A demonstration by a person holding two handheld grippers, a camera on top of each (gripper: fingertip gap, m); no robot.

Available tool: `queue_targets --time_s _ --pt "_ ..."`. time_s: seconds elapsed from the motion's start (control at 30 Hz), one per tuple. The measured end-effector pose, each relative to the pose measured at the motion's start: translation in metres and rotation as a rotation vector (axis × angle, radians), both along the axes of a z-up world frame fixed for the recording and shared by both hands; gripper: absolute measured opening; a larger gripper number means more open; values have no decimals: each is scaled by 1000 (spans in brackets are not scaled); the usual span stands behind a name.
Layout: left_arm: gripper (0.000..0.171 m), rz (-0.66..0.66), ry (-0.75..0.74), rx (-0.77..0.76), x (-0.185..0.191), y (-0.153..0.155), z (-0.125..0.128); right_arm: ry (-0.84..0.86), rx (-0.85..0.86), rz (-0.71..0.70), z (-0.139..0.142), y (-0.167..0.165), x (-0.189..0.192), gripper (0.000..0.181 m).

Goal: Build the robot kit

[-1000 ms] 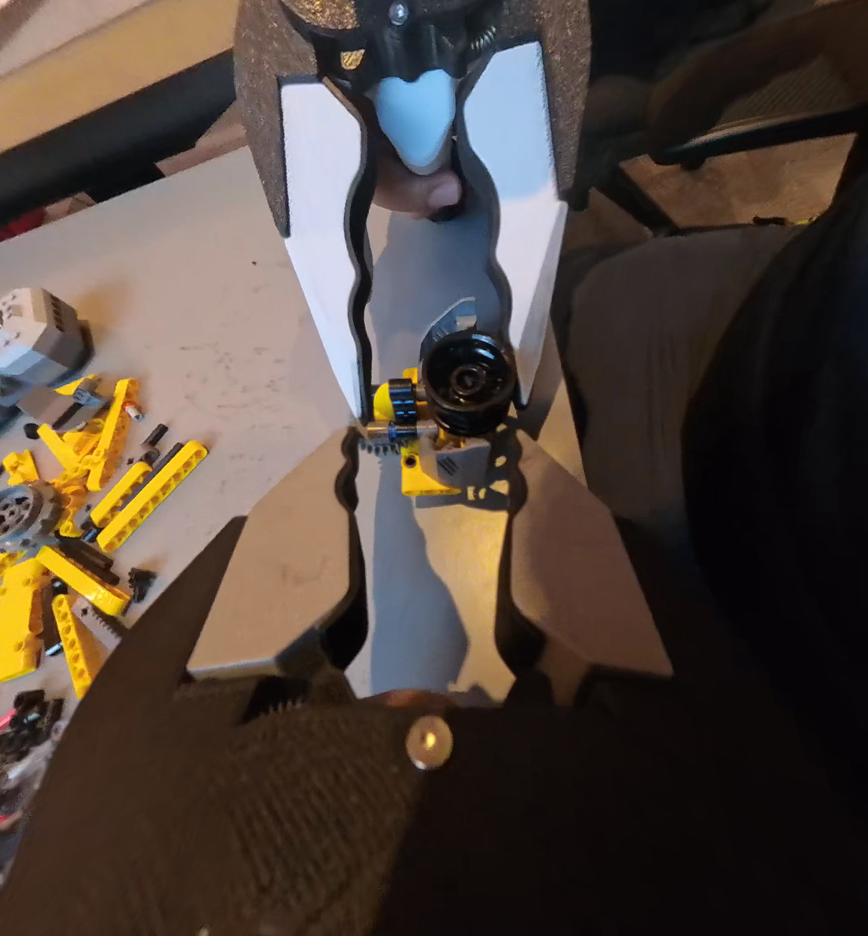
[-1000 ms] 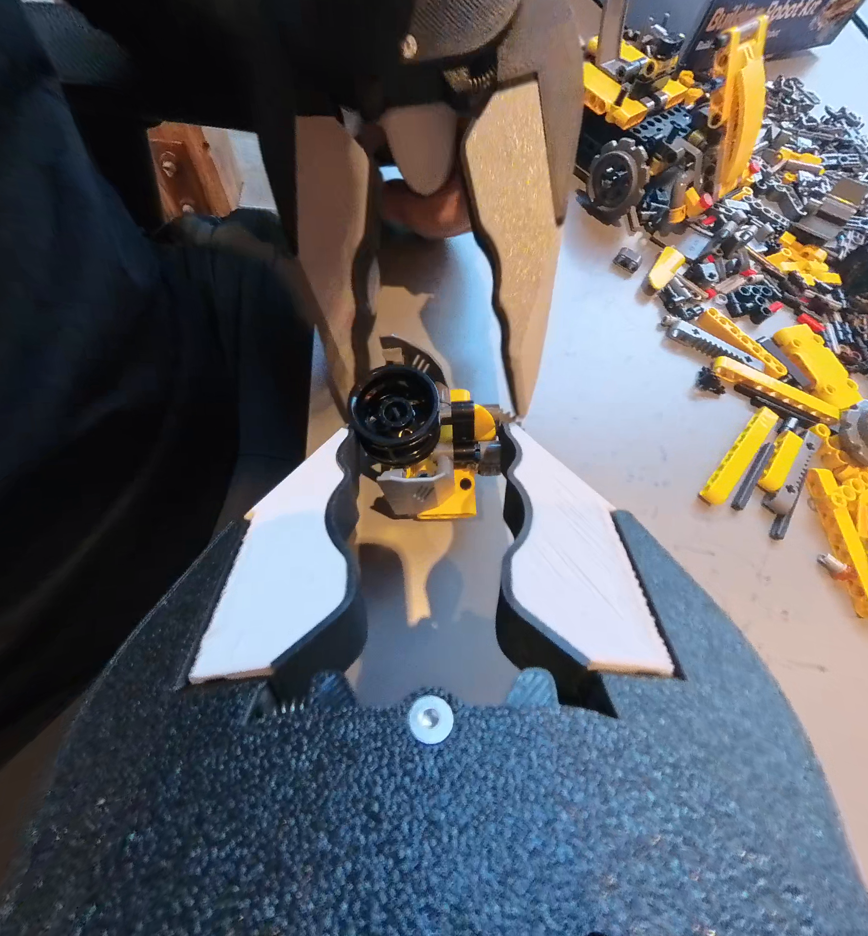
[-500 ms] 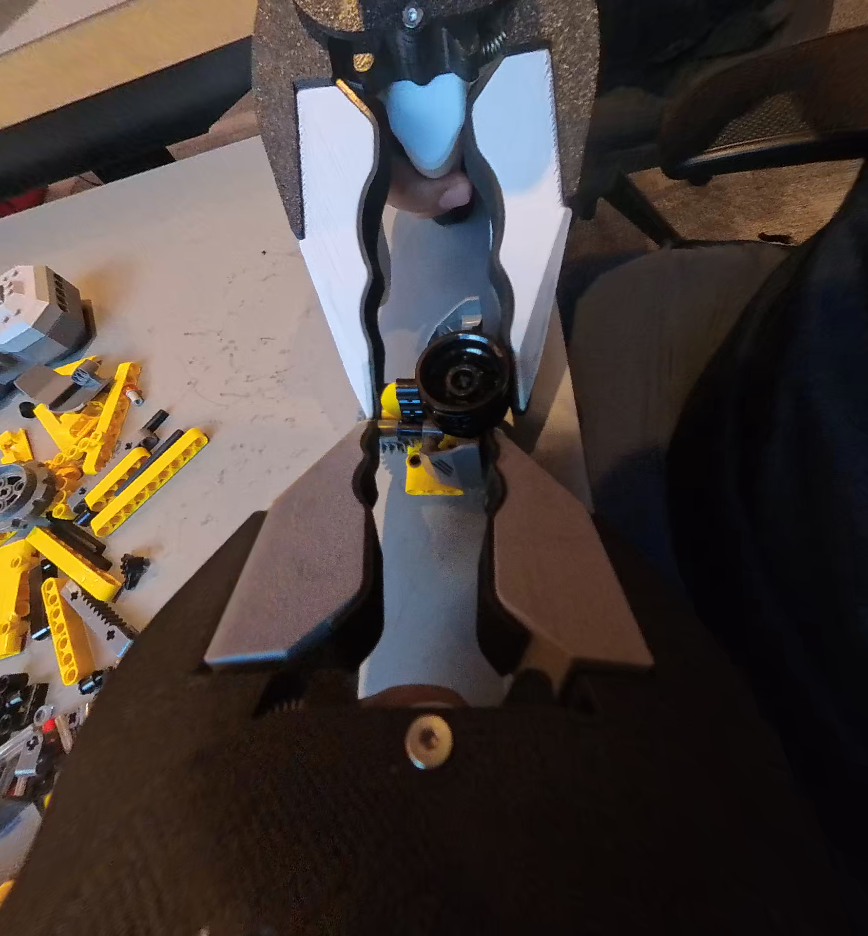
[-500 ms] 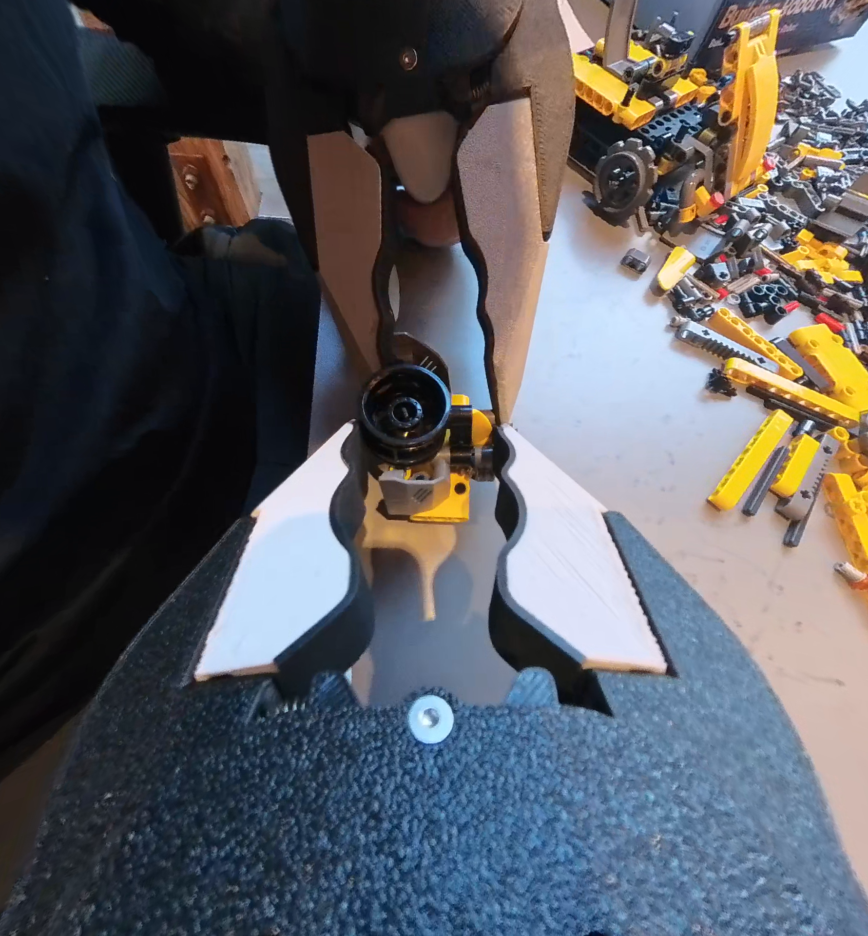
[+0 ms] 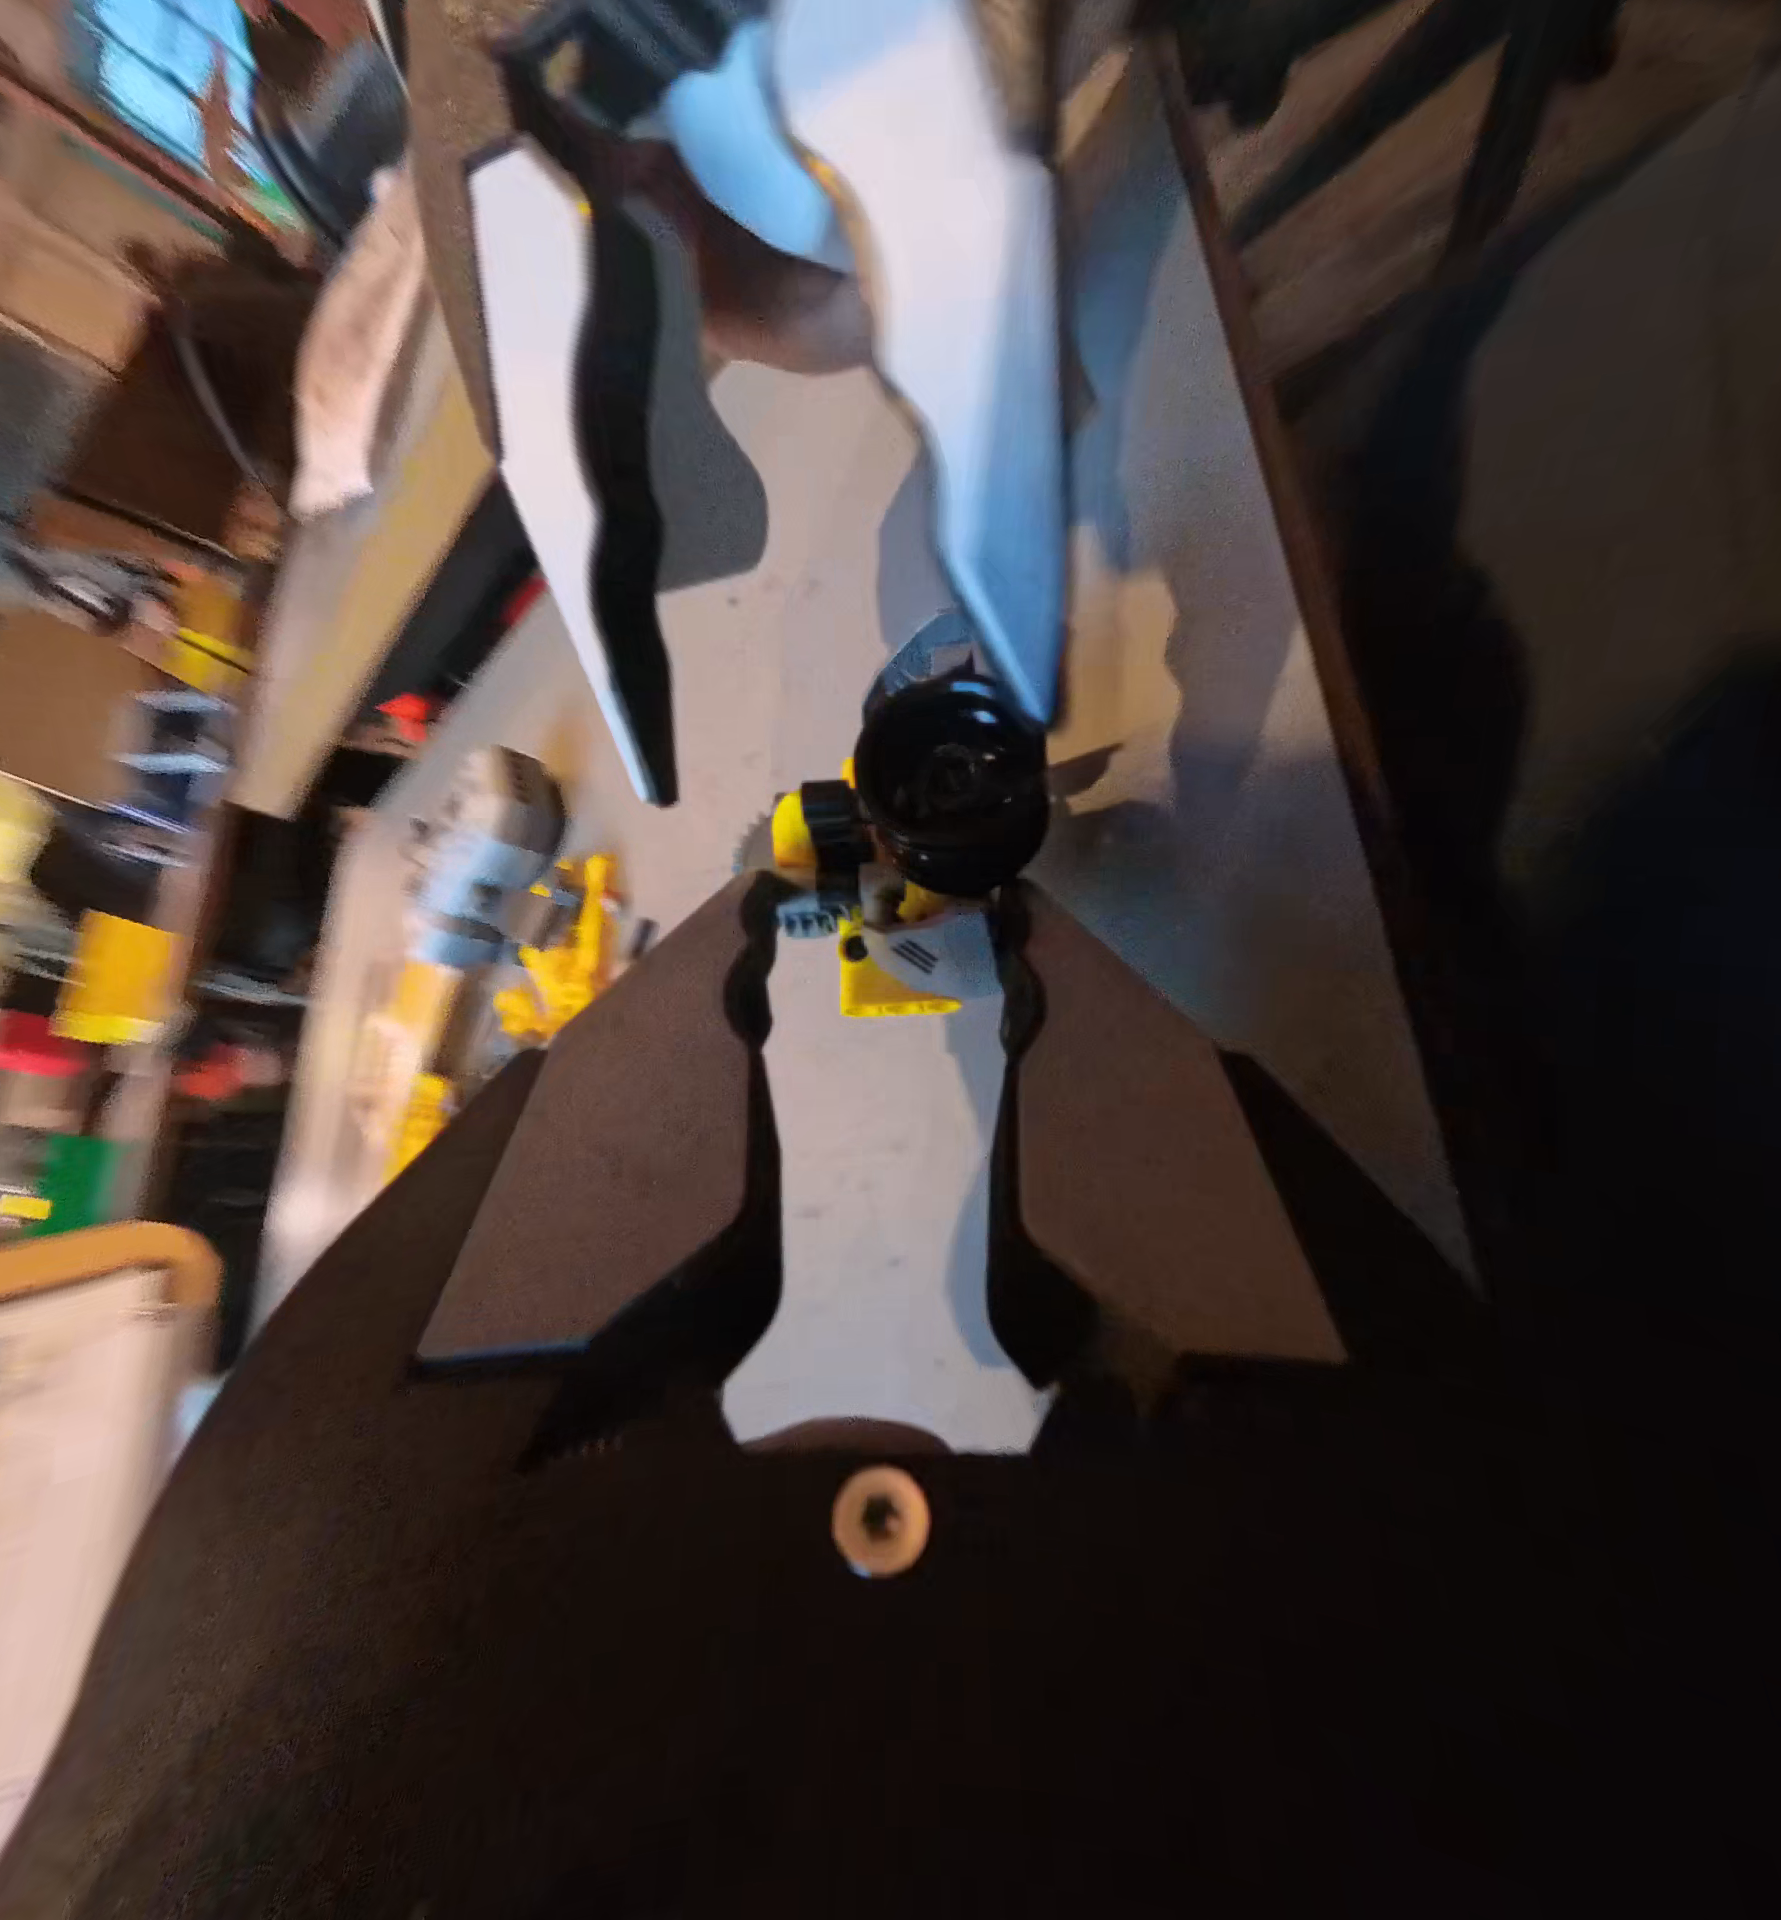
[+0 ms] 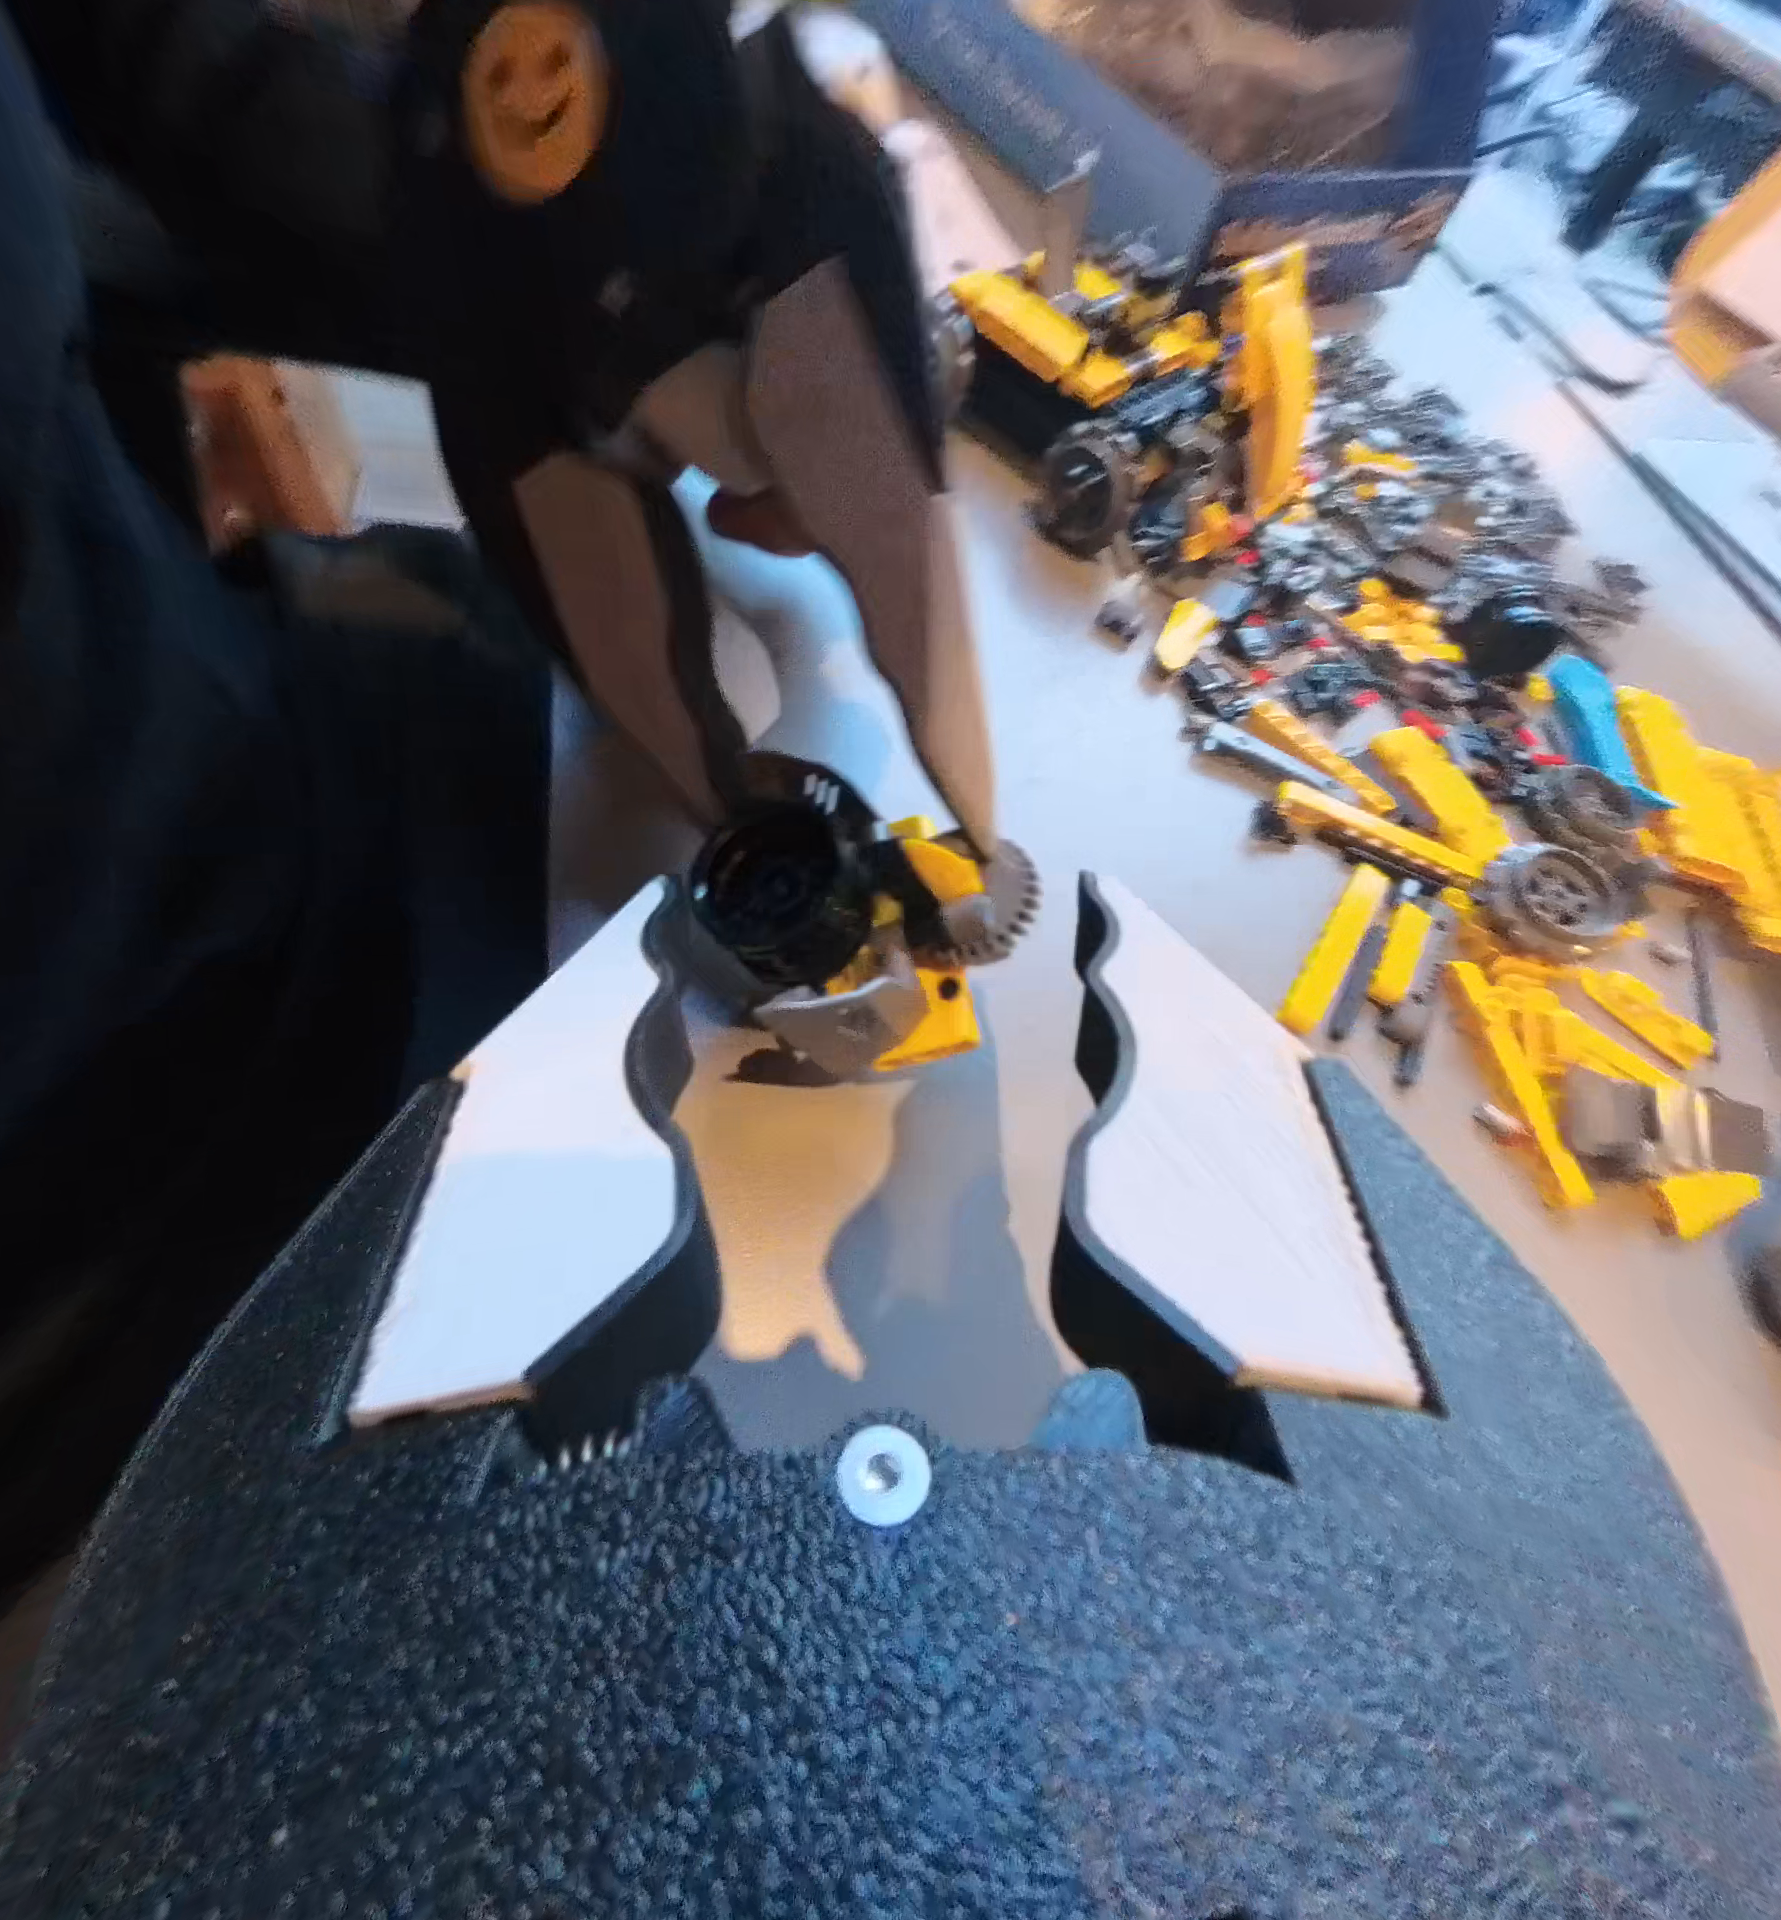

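A small brick assembly [image 5: 948, 800] has a black wheel, yellow and grey parts and a grey gear [image 6: 1000, 904]. It is held just above the grey table [image 6: 1125, 727]. My left gripper [image 5: 881, 899] is shut on its grey and yellow end. In the right wrist view the left gripper [image 6: 850, 826] comes in from above, with the assembly [image 6: 772, 894] at its tips. My right gripper [image 6: 870, 888] is open, its white fingers wide apart on either side of the assembly. Its left finger is close to the wheel. It also shows from the front in the left wrist view [image 5: 844, 753].
A big pile of loose yellow, black and grey bricks [image 6: 1437, 831] covers the table to the right. A partly built yellow vehicle [image 6: 1125, 416] and a dark box [image 6: 1322, 229] stand behind it. A person's dark clothing [image 6: 138, 727] is at the left. A grey motor block [image 5: 491, 862] is blurred. Less than 4 cm separates the two grippers' tips.
My right gripper has opened and let go of the assembly. My left gripper keeps its hold. Both views have swung and tilted, with motion blur.
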State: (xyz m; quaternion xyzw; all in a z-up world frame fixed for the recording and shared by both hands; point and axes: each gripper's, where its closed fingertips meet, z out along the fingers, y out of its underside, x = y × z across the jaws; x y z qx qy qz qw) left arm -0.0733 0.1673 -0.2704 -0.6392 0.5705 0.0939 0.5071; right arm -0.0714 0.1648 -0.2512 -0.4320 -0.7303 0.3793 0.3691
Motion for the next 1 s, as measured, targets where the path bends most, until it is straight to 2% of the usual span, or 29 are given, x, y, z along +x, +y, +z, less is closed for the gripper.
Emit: queue_targets --time_s 0.1,0.2,0.23,0.33,0.43,0.5,0.53,0.57,0.6,0.63,0.67,0.73,0.77,0.83,0.93,1.0 --pt "39 -15 116 281 -1 -1 21 41 -168 -94 17 15 6 77" --pt "40 8 166 545 -5 -2 47 27 -367 -39 26 -1 10 84" --pt "39 0 171 614 -4 -6 56 42 -393 -31 30 -6 9 89" --pt "40 -19 216 785 3 -18 76 95 -453 16 53 -25 4 89" --pt "40 -48 276 872 10 -27 86 111 -342 -13 61 -30 -1 60" --pt "39 -52 296 933 9 -31 90 128 -230 -25 65 -31 -1 59" --pt "46 -52 294 942 8 -31 89 140 -148 -46 65 -27 -2 59" --pt "57 -24 285 901 2 -28 84 145 -46 -95 63 -17 -4 58" --pt "66 18 262 800 -7 -22 74 135 42 -164 58 -2 -7 57" --pt "78 57 206 663 -15 -18 63 105 89 -216 50 12 -9 57" --pt "83 90 143 513 -22 -18 50 46 84 -226 37 19 -11 55" --pt "82 173 20 304 -34 -20 36 -154 -53 -180 -3 13 -10 57" --pt "84 221 -35 239 -41 -21 32 -243 -101 -197 -21 15 -9 78" --pt "79 267 -137 135 -48 -27 24 -314 -74 -221 -42 22 -7 77" --pt "73 335 -220 29 -59 -30 12 -290 -12 -235 -40 29 -9 68" --pt "74 371 -234 -17 -64 -29 8 -283 -58 -234 -33 26 -12 75"
